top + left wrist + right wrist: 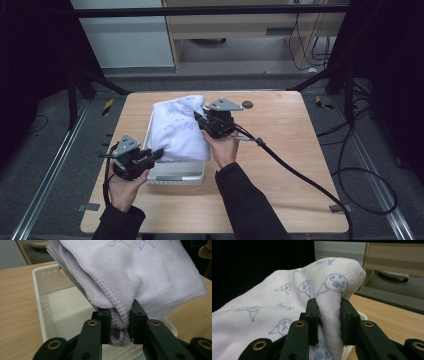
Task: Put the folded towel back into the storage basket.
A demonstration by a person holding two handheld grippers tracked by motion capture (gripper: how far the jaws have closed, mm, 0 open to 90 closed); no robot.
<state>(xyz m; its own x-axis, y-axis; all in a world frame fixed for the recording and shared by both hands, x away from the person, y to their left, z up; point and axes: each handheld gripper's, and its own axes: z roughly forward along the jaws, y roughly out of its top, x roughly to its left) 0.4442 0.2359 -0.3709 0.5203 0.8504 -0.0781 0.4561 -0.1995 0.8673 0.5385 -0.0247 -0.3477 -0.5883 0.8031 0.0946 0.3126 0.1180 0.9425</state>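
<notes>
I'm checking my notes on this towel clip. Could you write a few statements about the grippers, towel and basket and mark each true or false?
1. The left gripper pinches the towel's stitched edge. True.
2. The right gripper is open and clear of the towel. False: it is shut on a fold of it.
3. The towel is plain white. False: it carries small blue cartoon drawings.
4. The white basket sits under the towel on the wooden table. True.

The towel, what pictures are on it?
The towel is white with little blue doodle faces and scribbled words, clearest in the right gripper view.
</notes>
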